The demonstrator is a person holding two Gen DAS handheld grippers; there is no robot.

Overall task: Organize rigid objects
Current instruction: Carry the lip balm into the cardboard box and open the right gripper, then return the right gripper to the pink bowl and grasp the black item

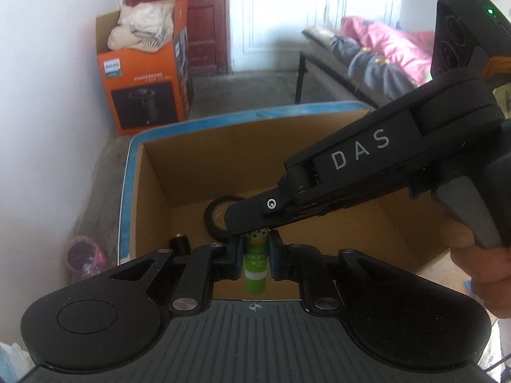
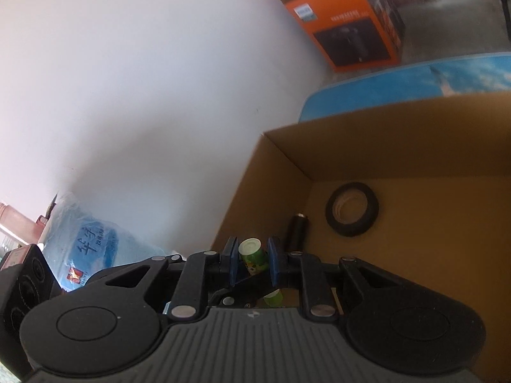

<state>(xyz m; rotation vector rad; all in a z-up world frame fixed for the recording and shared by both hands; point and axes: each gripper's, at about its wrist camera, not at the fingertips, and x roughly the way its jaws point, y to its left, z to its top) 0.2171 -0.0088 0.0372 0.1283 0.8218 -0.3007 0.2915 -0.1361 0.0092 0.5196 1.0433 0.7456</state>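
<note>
- The left gripper point(image 1: 255, 257) is clamped on a small green plastic bottle point(image 1: 254, 266), which stands about upright between its blue pads; the long axis of the bottle runs along the fingers.
- The right gripper point(image 2: 252, 260) is closed too, on a green cylinder with a pale end point(image 2: 252, 255) that leans to the left (I cannot tell if it is the same green bottle or a second one).
- In the left wrist view the tip of the right gripper comes from the right and sits just above the top of the bottle, so both hands meet at one place.
- Below and ahead of both grippers opens the brown cardboard box with blue outer sides point(image 1: 153, 172); I judge the coming move is a release down into it.
- On the box floor, ahead of the grippers, lie a black tape roll point(image 2: 352, 209) and, nearer, a small black cylinder point(image 2: 298, 231).
- Nothing stands between the grippers and the floor of the box, only the two grippers crowd each other.
</note>
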